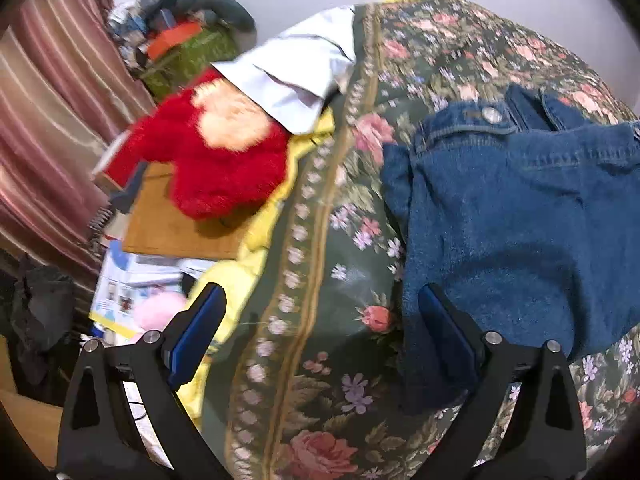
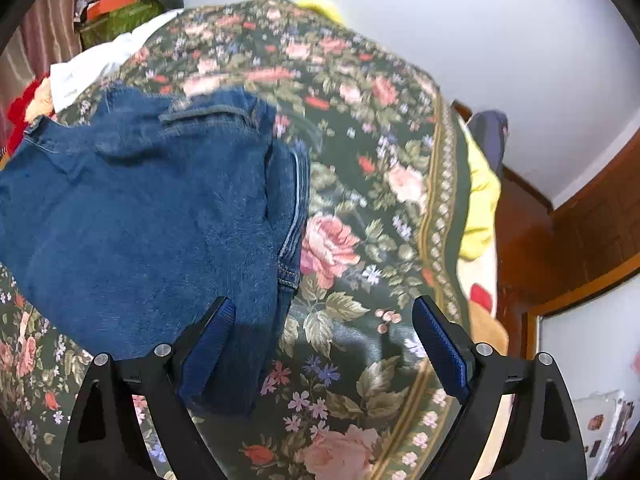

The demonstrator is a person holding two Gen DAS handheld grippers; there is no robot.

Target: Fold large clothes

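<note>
A blue denim garment [image 1: 516, 216] lies folded on a floral bedspread [image 1: 320, 264]; a metal button shows at its top edge. In the left wrist view my left gripper [image 1: 322, 308] stands open above the spread, its right finger at the denim's left edge and nothing between the pads. The same denim [image 2: 152, 216] fills the left of the right wrist view. My right gripper [image 2: 324, 320] is open over the denim's right edge, the left fingertip above the cloth, no cloth pinched.
A red plush toy [image 1: 216, 160], a white cloth [image 1: 296, 76] and yellow bedding [image 1: 264, 220] lie left of the spread. Boxes and clutter [image 1: 132, 288] sit by a striped curtain [image 1: 52, 120]. A wooden frame [image 2: 580, 232] and a wall stand to the right.
</note>
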